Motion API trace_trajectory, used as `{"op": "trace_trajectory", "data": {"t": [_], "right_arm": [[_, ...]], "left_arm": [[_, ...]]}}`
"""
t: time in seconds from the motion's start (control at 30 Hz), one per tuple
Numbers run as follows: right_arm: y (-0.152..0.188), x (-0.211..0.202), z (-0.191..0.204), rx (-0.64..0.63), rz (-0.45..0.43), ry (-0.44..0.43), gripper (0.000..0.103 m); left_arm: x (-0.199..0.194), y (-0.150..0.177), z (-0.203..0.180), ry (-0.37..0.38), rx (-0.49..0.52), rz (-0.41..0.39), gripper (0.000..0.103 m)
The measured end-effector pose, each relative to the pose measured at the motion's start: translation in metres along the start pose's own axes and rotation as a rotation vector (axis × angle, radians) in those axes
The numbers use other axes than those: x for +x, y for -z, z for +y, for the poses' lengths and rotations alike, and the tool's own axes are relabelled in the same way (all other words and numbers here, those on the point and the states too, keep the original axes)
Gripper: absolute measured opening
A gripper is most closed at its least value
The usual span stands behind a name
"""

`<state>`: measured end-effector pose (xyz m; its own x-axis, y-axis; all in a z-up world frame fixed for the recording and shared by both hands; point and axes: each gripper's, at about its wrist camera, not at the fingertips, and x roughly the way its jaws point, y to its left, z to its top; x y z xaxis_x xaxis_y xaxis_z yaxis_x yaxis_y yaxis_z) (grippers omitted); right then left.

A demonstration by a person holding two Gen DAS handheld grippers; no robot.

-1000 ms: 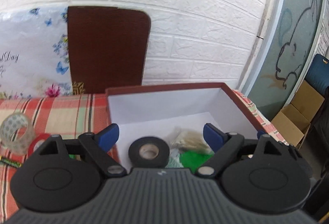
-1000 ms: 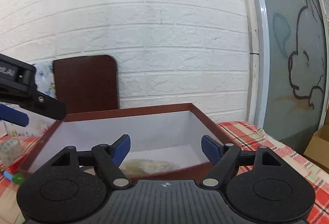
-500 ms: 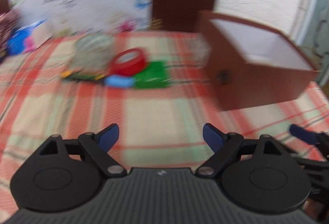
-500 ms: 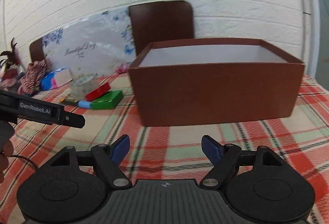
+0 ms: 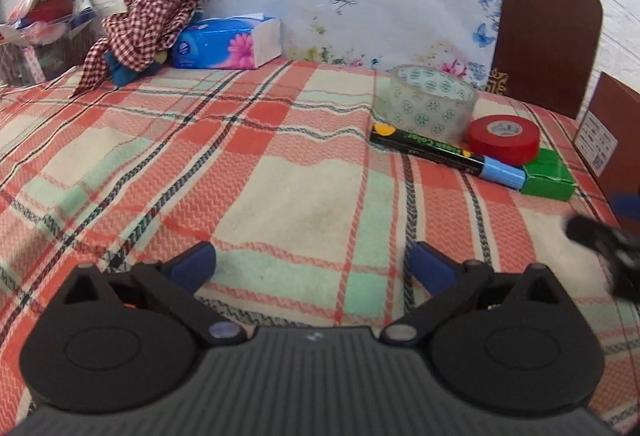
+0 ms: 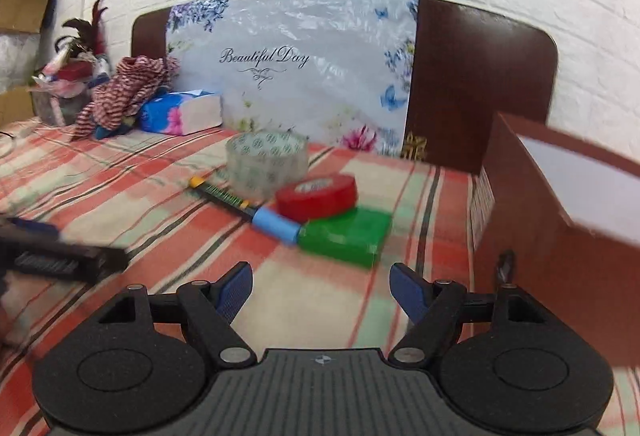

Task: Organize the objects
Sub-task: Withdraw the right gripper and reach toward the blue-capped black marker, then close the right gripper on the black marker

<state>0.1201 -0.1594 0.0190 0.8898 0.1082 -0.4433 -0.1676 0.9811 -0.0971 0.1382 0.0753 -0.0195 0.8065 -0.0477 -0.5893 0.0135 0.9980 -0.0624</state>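
Both grippers have swung away from the brown box toward the remaining cluster—clear tape roll, red tape, marker, green box—left gripper just widened, right gripper narrowing slightly, both empty, apparently between pickups and needing an approach.

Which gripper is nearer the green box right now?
Right, probably. The right gripper faces the green box just ahead. The left gripper sits further back, with the box up to its right.

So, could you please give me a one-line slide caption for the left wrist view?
Open left gripper above plaid cloth, facing clear tape, red tape and marker.
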Motion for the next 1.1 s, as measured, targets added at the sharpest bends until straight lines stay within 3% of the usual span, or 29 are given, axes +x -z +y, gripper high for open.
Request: {"op": "trace_trajectory", "data": {"t": [0.07, 0.2, 0.27, 0.4, 0.6, 0.8, 1.1], "right_arm": [[-0.011, 0.015, 0.007, -0.028, -0.004, -0.023, 0.070], [-0.029, 0.050, 0.038, -0.237, 0.002, -0.113, 0.035], [-0.030, 0.080, 0.047, -0.288, 0.080, -0.141, 0.041], [-0.040, 0.097, 0.029, -0.147, 0.103, -0.209, 0.033], [-0.016, 0.054, 0.030, -0.132, 0.093, -0.197, 0.021], [0.021, -0.011, 0.011, -0.087, 0.126, -0.187, 0.019], [0.081, -0.123, -0.046, 0.068, 0.156, -0.048, 0.018]], "left_arm": [[0.001, -0.001, 0.004, 0.017, -0.020, -0.005, 0.103], [-0.002, 0.001, 0.000, 0.045, -0.059, -0.019, 0.103], [-0.002, 0.001, 0.001, 0.051, -0.068, -0.022, 0.103], [-0.002, 0.001, 0.002, 0.060, -0.080, -0.026, 0.103], [-0.001, 0.000, 0.001, 0.055, -0.071, -0.024, 0.103], [-0.001, 0.000, -0.004, 0.034, -0.043, -0.017, 0.103], [-0.001, 0.001, -0.020, -0.032, 0.052, 0.015, 0.103]]}}
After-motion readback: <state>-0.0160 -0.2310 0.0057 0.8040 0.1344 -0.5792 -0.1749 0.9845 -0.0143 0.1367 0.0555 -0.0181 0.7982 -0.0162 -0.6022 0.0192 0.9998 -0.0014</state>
